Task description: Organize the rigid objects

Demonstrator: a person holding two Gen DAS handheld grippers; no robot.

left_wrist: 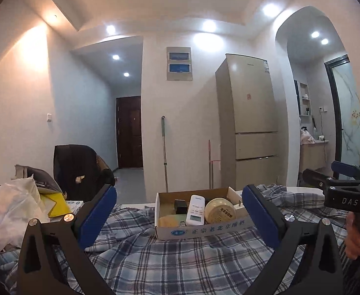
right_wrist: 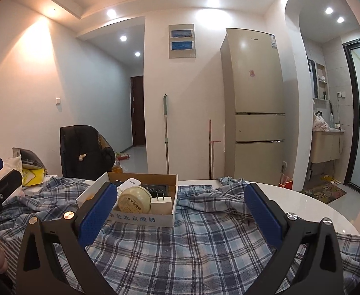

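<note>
A shallow cardboard box (left_wrist: 204,231) (right_wrist: 143,218) sits on a plaid cloth. Inside lie a white remote (left_wrist: 195,210) (right_wrist: 130,184), a round cream tin (left_wrist: 219,210) (right_wrist: 134,199), a white plug charger (right_wrist: 162,204) (left_wrist: 240,209), a black item (left_wrist: 180,206) (right_wrist: 158,189) and a tan object (left_wrist: 170,220). My left gripper (left_wrist: 180,211) is open, nothing between its blue pads, held short of the box. My right gripper (right_wrist: 180,207) is open too, empty, with the box behind its left finger. The right gripper's tips (left_wrist: 327,179) show in the left wrist view.
The plaid cloth (left_wrist: 180,265) (right_wrist: 192,250) covers a round white table (right_wrist: 315,209). A white plastic bag (left_wrist: 10,211) and a yellow packet (left_wrist: 55,204) (right_wrist: 32,175) lie at the left. A chair with a dark jacket (left_wrist: 79,169) stands behind. A person's hand (left_wrist: 354,238) grips the right tool.
</note>
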